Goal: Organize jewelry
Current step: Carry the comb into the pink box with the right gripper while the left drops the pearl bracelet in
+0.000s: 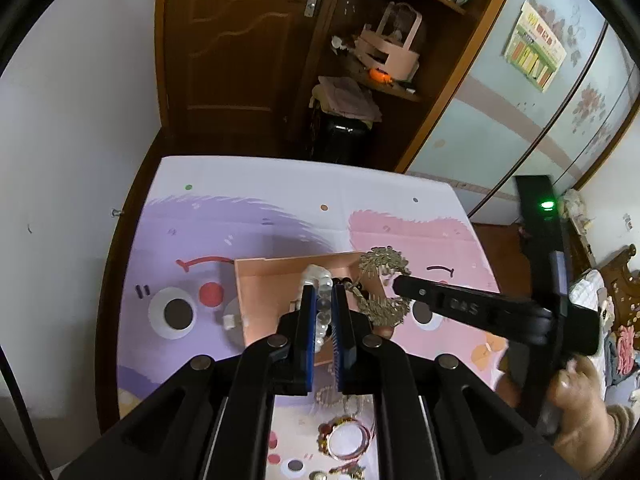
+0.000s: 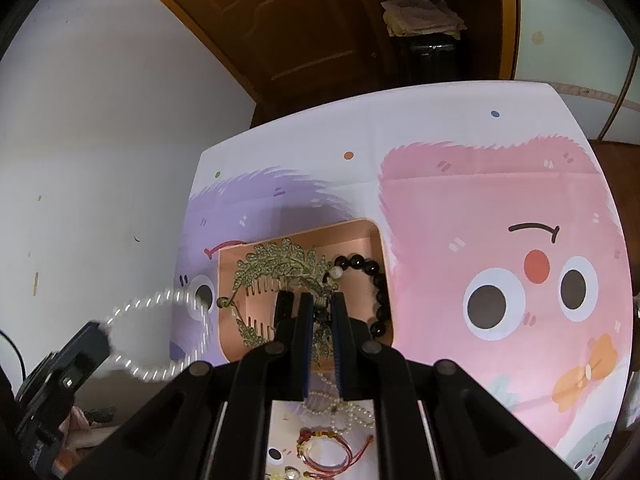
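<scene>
Left claw (image 1: 323, 308) was clamped on the clear bead bracelet (image 1: 322, 280) above the pink tray (image 2: 362, 229), right claw (image 2: 322, 312) pinched the leaf hair comb (image 2: 280, 266) inside it (teeth could snag the black beads (image 2: 372, 270)).

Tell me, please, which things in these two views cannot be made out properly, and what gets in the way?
- Clear bead bracelet: motion-blurred in the right wrist view; in the left wrist view the left gripper fingers cover most of it.
- Leaf hair comb: its near end is hidden behind the right gripper in the right wrist view.
- Red cord bracelet: partly masked by the gripper frame in both views.
- Pearl strand: half covered by the frame.
</scene>
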`<state>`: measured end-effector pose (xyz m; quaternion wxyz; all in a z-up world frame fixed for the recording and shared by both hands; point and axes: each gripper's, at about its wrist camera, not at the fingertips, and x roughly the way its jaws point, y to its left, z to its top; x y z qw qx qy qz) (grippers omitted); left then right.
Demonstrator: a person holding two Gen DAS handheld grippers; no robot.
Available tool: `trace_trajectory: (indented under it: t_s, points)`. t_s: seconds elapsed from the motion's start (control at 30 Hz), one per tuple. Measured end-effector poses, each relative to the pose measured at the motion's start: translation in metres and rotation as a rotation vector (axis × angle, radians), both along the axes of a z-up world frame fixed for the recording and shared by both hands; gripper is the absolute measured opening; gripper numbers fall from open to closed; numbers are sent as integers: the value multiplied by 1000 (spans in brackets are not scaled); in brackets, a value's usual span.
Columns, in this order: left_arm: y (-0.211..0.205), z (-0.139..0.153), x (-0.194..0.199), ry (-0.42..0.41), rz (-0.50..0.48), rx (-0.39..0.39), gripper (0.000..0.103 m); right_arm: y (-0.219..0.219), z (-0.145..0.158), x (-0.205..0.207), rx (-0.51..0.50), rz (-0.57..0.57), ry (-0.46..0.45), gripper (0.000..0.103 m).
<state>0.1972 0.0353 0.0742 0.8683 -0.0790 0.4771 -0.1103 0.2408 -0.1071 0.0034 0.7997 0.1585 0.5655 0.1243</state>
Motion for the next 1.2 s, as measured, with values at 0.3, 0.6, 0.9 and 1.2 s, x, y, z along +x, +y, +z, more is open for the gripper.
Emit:
trace_trajectory:
  t_s: [0.3,0.6,0.9,1.2]
  points:
    - [-16,-92,35,109,21,120,5,-10,-5,5,-21,-12,-4,8]
    - [9,-124,33,146,91,203,57,-9,-13,12,-13,-8,8,8]
    - [19,-109,-5,78,128,149,57,5,-35,22,13,-3,47,8]
    - [20,-119,-42,86,169,116,57,14,-70,37,-11,-29,122,8]
